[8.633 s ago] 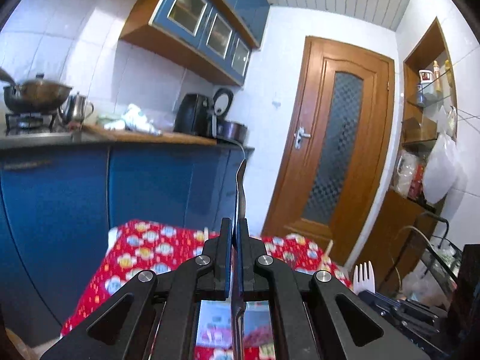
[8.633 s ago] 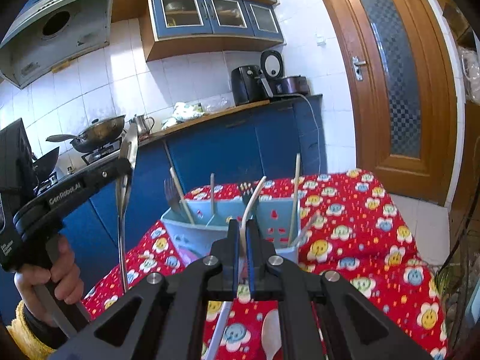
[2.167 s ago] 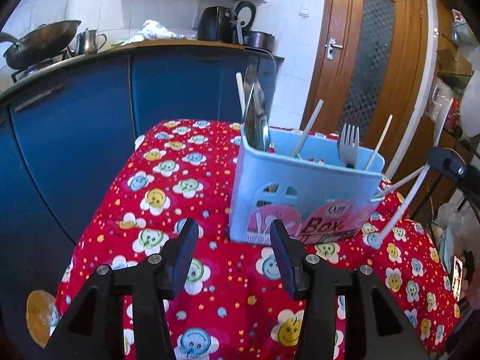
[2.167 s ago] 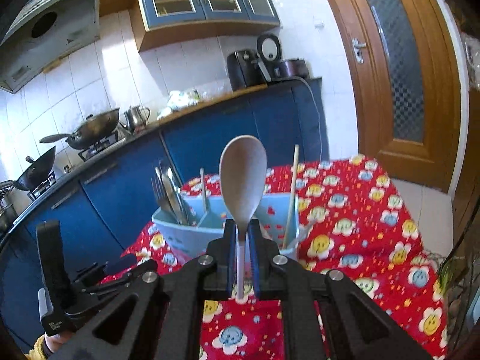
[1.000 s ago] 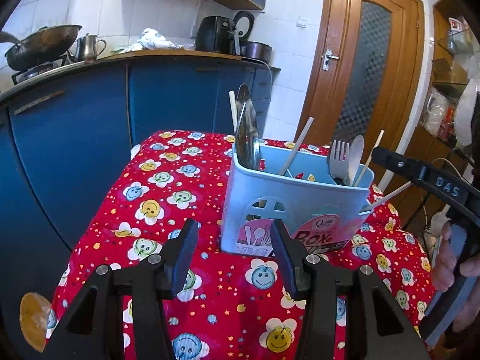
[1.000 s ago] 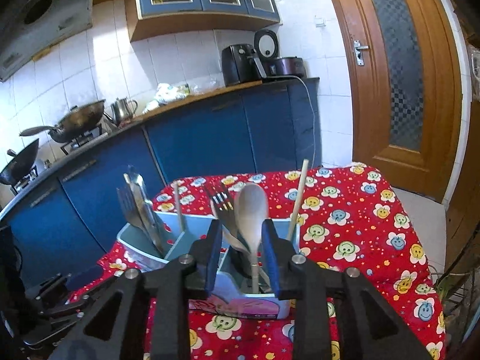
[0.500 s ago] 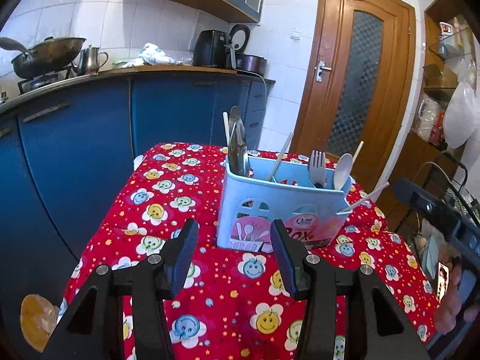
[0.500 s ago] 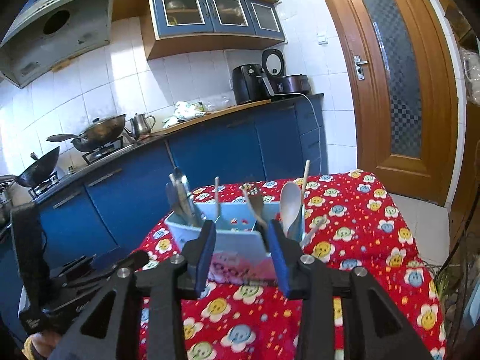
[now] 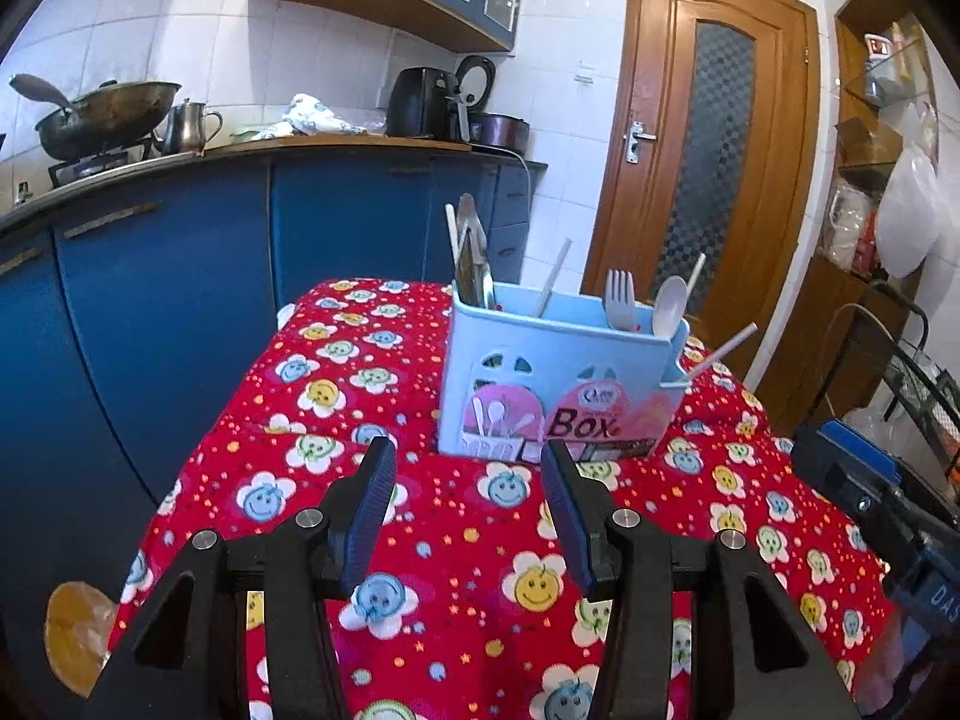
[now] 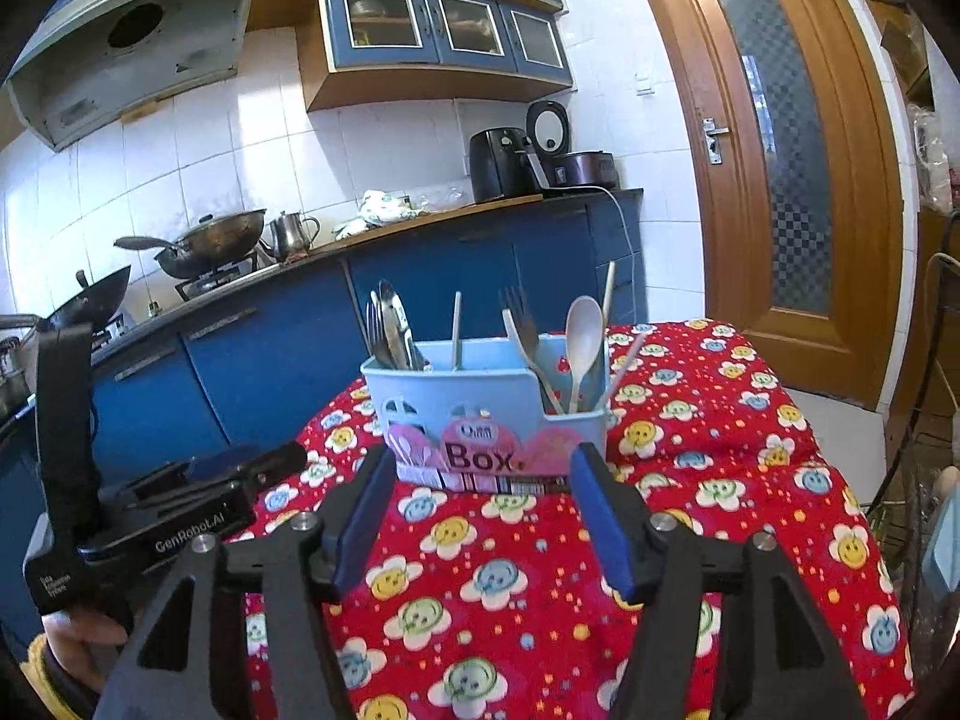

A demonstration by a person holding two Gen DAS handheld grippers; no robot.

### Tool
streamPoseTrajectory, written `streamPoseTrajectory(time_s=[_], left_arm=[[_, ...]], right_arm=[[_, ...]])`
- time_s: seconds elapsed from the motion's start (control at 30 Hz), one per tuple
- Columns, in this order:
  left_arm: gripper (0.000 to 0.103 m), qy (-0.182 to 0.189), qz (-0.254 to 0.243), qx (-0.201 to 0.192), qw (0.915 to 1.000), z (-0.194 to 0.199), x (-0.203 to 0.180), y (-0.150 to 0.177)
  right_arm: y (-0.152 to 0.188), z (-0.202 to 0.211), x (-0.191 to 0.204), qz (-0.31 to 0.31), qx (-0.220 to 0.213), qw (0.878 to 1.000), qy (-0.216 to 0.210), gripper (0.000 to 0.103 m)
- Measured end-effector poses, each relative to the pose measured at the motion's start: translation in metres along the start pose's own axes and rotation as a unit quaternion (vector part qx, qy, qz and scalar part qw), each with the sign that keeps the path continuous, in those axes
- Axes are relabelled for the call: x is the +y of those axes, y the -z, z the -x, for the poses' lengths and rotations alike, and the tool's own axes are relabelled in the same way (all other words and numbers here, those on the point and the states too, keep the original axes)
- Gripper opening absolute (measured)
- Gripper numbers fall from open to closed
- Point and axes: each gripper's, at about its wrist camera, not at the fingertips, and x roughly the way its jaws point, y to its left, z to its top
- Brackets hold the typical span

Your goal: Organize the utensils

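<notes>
A light blue utensil box (image 9: 558, 384) (image 10: 486, 414) marked "Box" stands on the red flowered tablecloth (image 9: 456, 516) (image 10: 708, 456). In it stand metal spoons (image 10: 393, 324), a fork (image 9: 620, 299) (image 10: 521, 315), a white spoon (image 9: 669, 306) (image 10: 584, 330) and chopsticks (image 10: 609, 294). My left gripper (image 9: 468, 480) is open and holds nothing, a short way in front of the box. My right gripper (image 10: 483, 483) is also back from the box, its jaws opening, with nothing between them. In the right wrist view the left gripper's body (image 10: 180, 516) shows low on the left.
Blue kitchen cabinets (image 10: 270, 348) run behind the table, with woks (image 10: 210, 240), a kettle and an air fryer (image 10: 501, 162) on the counter. A wooden door (image 10: 774, 150) stands to the right. Shelves and a wire rack (image 9: 918, 372) are at the right edge.
Both grippers have pulled back from the box, which now looks smaller. The right gripper's jaws have spread away from the white spoon, which stays standing in the box.
</notes>
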Motion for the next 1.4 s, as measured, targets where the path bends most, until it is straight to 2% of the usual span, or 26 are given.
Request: streamPoseTrajectory(time_s=[0.13,0.2,0.3,0.37,0.43,0.5,0.7,1.4], left_arm=[[0.058,-0.001,-0.01,0.001,1.0,0.002,-0.006,0.012],[0.059,-0.004,-0.013,-0.002,0.9999,0.002,-0.008,0.015],[0.063,-0.008,-0.012,-0.006,0.9999,0.001,-0.008,0.021],[0.064,-0.012,-0.009,-0.01,0.9998,-0.001,-0.008,0.026],[0.064,-0.017,-0.012,-0.014,0.9997,-0.003,-0.008,0.031],[0.064,-0.024,-0.015,-0.019,0.9994,-0.005,-0.009,0.034],[0.064,-0.024,-0.016,-0.012,0.9995,-0.011,-0.012,0.04],[0.064,-0.034,-0.01,-0.011,0.9993,-0.011,-0.011,0.04]], right_arm=[[0.013,0.004,-0.001,0.004,-0.001,1.0,0.008,0.068],[0.019,0.004,-0.001,0.005,-0.003,1.0,0.013,0.075],[0.03,0.001,-0.004,0.005,-0.004,1.0,0.022,0.077],[0.036,-0.002,-0.006,0.006,-0.003,0.999,0.031,0.078],[0.041,-0.004,-0.008,0.007,-0.004,0.999,0.038,0.082],[0.046,-0.005,-0.011,0.005,-0.008,0.999,0.043,0.092],[0.05,-0.007,-0.017,-0.01,-0.002,0.999,0.049,0.097],[0.053,-0.008,-0.013,0.0,0.002,0.998,0.064,0.097]])
